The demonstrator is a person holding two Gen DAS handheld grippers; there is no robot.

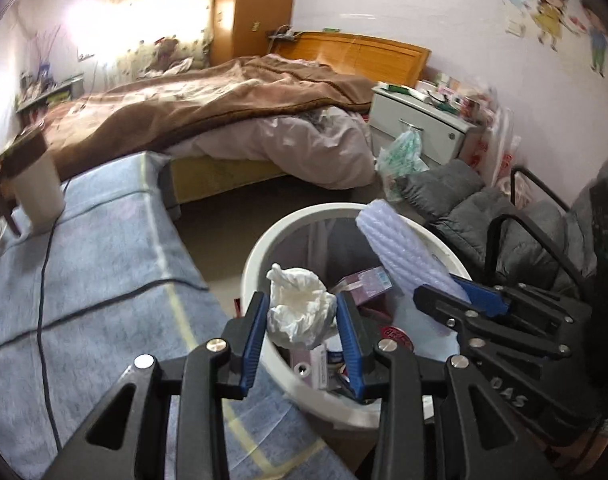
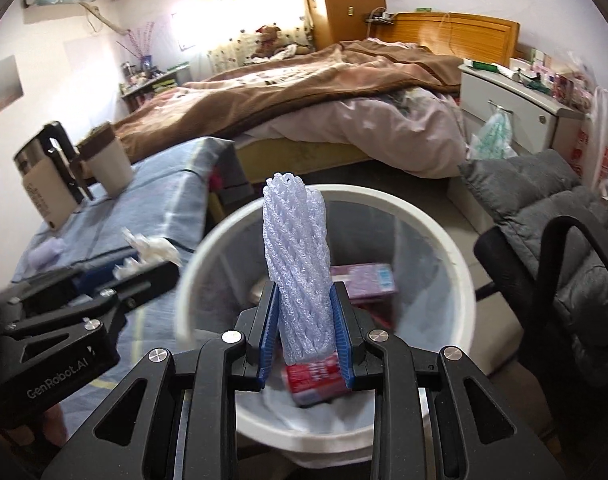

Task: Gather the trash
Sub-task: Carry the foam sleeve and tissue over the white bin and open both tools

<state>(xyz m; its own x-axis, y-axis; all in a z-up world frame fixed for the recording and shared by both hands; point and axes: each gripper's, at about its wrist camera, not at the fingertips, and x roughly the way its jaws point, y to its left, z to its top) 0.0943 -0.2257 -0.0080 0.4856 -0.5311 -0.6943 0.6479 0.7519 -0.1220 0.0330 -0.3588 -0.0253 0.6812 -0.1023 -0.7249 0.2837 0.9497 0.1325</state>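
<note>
I have both tools over the white trash bin (image 1: 263, 264), and each is loaded, which is why neither has let go yet. My left tool (image 1: 299, 332) is clenched on a crumpled white tissue (image 1: 299, 308); the blue pads press its two sides and the wad bulges up past the tips. It sits over the near left part of the bin's mouth, so a release should drop it inside rather than on the blue-covered desk (image 1: 103, 260) to the tool's left.

My right tool (image 2: 306, 332) is grasping a roll of pale foam fruit netting (image 2: 293, 248). I hold it low on the roll, so most of its length stands out ahead of the fingertips and points across the bin's opening. From the left wrist view that same roll juts out over the far right rim. Held that way, I judge it will fall into the bin lengthwise rather than bridging the rim, though the foam is light and springy and could bounce or catch the edge.

Below both tools the bin already holds a pink-purple carton (image 2: 364, 280) and a red wrapper (image 2: 316, 380), along with other packaging, so there is a cushion of rubbish but still room.

Ahead of the tools, past the bin, are a bed (image 1: 223, 120) and a grey padded chair (image 2: 544, 216), both clear of the drop. A cream cup (image 2: 107, 168) stands on the desk, off to the left.
</note>
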